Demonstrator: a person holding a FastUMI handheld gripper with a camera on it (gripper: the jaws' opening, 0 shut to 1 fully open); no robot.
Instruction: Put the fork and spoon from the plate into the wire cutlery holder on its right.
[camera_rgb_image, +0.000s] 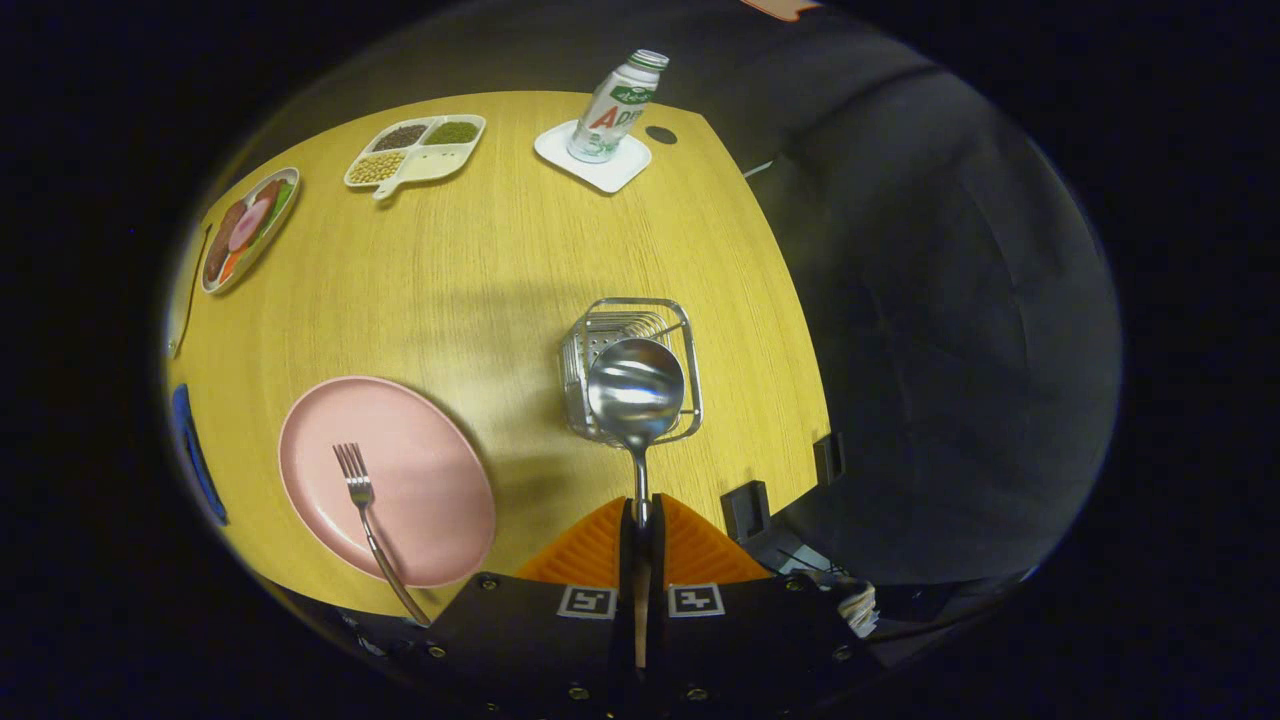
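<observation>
Gripper view: the gripper (641, 515) has its two fingers pressed together on the handle of a metal spoon (636, 392), whose bowl stands out ahead of the fingertips, facing the camera, over the top of the wire cutlery holder (679, 330). Whether the spoon touches the holder's rim cannot be told. The holder is a square wire basket with a perforated metal cup inside it, standing on the table to the right of the pink plate (420, 470). On that plate lies the fork (362, 500), tines pointing away from the gripper and its handle running off the plate's near rim toward the gripper body.

Farther across the table, a white divided tray (437, 163) holds dark grains, green grains and pale beans in separate compartments (a fourth compartment looks cream-coloured; its contents are unclear). To its left, a plate of sliced food (250, 228) in pink, brown, green and orange sits near the table edge. Beyond the holder, a white bottle with a green cap (617, 108) stands upright on a white square coaster (622, 172).

The wooden table (500, 270) is pale yellow with a straight grain and a small dark round hole (661, 134) near the coaster. A blue object (195, 455) lies at the table's left edge. Right of the table, the room falls away into dark cloth.
</observation>
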